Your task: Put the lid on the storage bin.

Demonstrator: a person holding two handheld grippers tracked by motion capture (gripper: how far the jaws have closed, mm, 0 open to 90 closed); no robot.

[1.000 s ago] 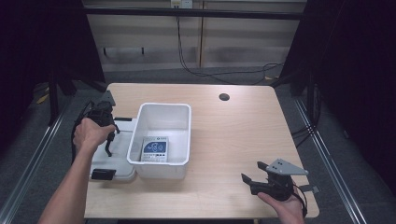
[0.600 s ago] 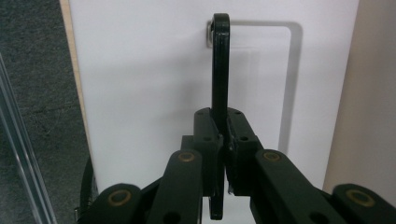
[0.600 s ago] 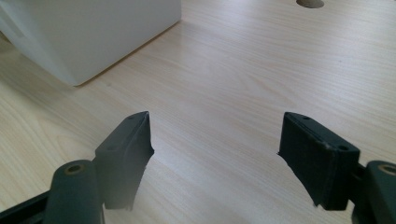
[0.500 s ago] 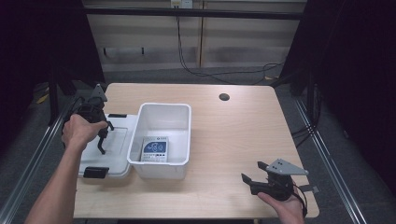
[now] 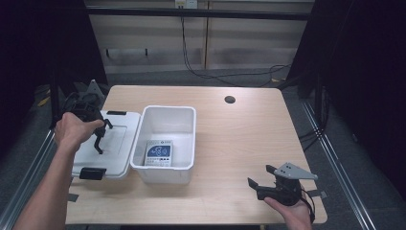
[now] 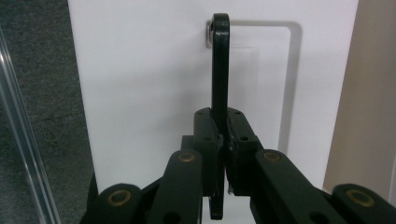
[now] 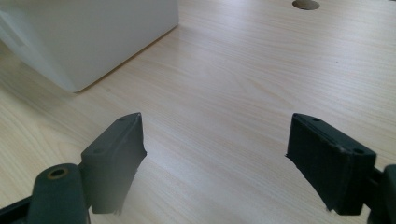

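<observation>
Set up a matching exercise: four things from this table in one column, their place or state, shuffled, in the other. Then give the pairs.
1. left gripper
2. right gripper
3. white bin
4. lid

A. holds a blue-and-white packet
B. lies flat on the table, left of the bin
C. jaws wide apart, nothing between them
D. shut on a black handle

Pairs: 1-D, 2-C, 3-A, 4-B

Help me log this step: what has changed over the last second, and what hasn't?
The left gripper, shut on the lid's black handle, has drawn back toward the table's left edge and risen, lifting that handle upright over the white lid. The right gripper stayed open at the near right corner. The white bin and the card inside it kept their places.
</observation>
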